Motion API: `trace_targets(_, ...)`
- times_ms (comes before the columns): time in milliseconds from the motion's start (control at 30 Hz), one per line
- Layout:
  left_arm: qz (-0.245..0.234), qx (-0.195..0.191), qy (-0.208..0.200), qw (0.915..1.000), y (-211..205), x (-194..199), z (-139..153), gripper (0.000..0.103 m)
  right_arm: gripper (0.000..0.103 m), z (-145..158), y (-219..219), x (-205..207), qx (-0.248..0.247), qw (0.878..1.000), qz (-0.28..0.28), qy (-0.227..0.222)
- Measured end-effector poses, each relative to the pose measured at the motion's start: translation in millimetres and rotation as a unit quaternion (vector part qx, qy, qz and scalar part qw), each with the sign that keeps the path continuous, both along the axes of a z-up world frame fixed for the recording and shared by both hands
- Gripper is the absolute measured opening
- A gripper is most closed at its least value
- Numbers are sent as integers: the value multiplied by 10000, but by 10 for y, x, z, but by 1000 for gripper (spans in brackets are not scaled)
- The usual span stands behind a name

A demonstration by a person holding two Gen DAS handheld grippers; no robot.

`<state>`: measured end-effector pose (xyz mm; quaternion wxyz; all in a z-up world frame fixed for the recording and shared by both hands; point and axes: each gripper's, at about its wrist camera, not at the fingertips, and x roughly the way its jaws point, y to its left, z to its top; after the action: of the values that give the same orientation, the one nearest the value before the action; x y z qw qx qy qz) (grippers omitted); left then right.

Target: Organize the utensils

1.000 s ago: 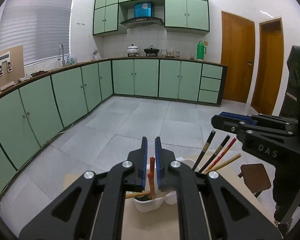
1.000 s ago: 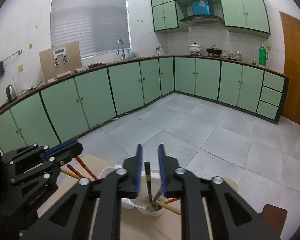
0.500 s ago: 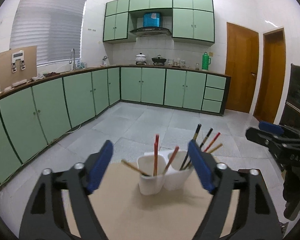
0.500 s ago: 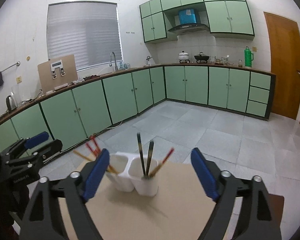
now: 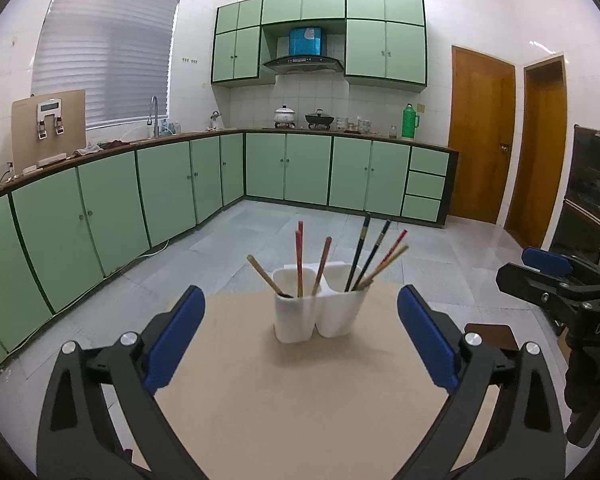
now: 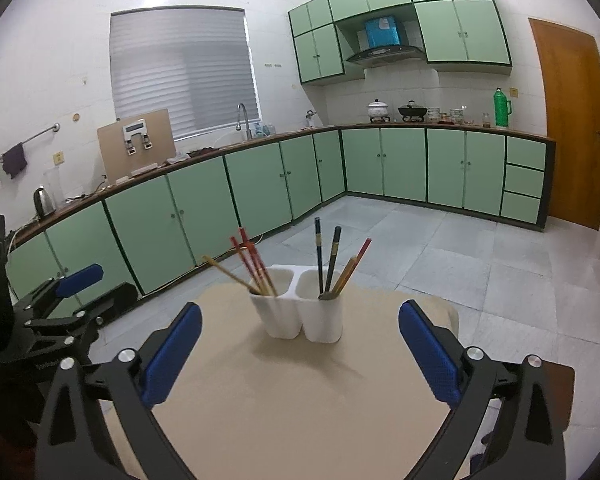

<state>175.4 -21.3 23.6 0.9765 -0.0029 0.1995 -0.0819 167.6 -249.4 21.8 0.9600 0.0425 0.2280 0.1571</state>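
White and made of two joined cups, the chopstick holder (image 5: 320, 308) stands on the tan table (image 5: 300, 400), at twelve o'clock from both grippers. Chopsticks (image 5: 299, 264) lean in each cup. The left gripper (image 5: 300, 340) and the right gripper (image 6: 300, 344) have jaws wide apart, holding nothing.

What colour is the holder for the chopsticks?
White; the holder shows best in the left wrist view.

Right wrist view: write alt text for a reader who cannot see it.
A white two-compartment plastic holder stands on a beige tabletop, with red and tan chopsticks in its left cup and dark, tan and red ones in its right. The right gripper is open before it.
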Motion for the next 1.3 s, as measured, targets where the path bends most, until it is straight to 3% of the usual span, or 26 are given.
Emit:
trace_targets(767,-54,-19,-252,9997,-102,-651,193,94,97,199,148,-526,-196,9994,153,-231)
trace_targets(1300,-34,-39,-350,9994,-120,-761,208,94,97,201,185,-585,-260,9991,205,-267)
